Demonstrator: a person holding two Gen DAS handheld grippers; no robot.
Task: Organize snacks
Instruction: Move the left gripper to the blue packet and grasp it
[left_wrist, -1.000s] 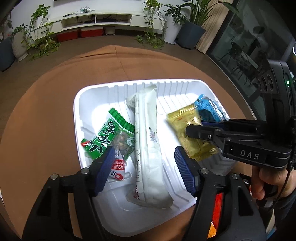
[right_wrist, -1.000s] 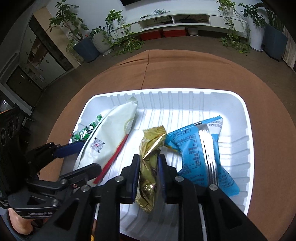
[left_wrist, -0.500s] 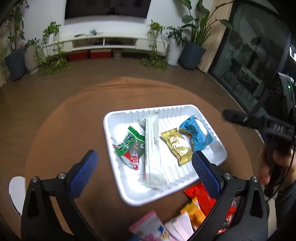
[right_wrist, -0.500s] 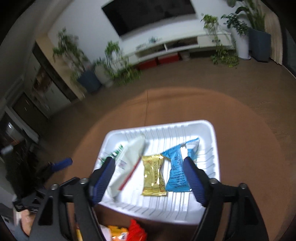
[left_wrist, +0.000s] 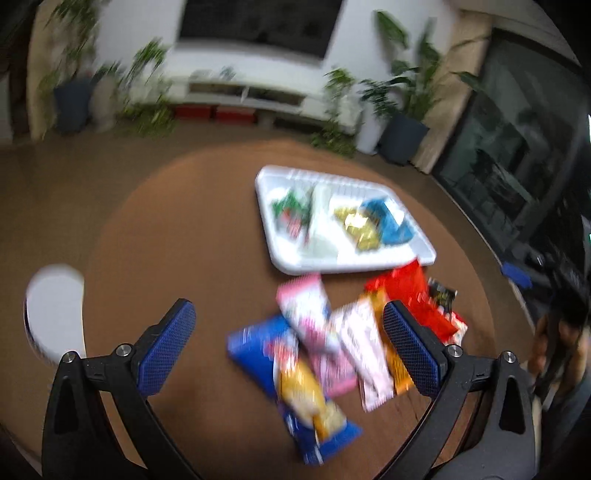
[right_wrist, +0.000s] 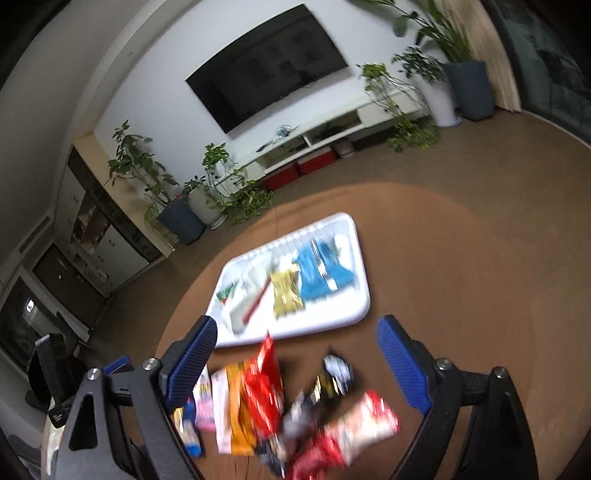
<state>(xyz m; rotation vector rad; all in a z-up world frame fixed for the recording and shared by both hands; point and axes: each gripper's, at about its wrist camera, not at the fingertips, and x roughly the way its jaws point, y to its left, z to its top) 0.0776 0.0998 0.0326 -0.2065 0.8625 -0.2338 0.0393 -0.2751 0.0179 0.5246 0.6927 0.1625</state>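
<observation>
Four blurred snack packets (left_wrist: 343, 221) lie inside the white tray (left_wrist: 266, 206).

Tray (left_wrist: 280, 258): white, ribbed walls. In it: green packet (left_wrist: 290, 206), white packet (left_wrist: 323, 229), gold packet (left_wrist: 356, 225), blue packet (left_wrist: 386, 221). Table (left_wrist: 177, 236): brown. Near its edge: red packet (left_wrist: 410, 291), pink packet (left_wrist: 306, 314), orange packet (right_wrist: 238, 410). Gripper pads (left_wrist: 166, 347): blue, cross-hatched.

Dim indoor light, heavy motion blur, fisheye bending, dark corner vignetting.

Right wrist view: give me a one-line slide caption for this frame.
Right gripper, jaws opening and empty, above a loose snack pile on the brown table; the white tray behind holds four packets.
</observation>
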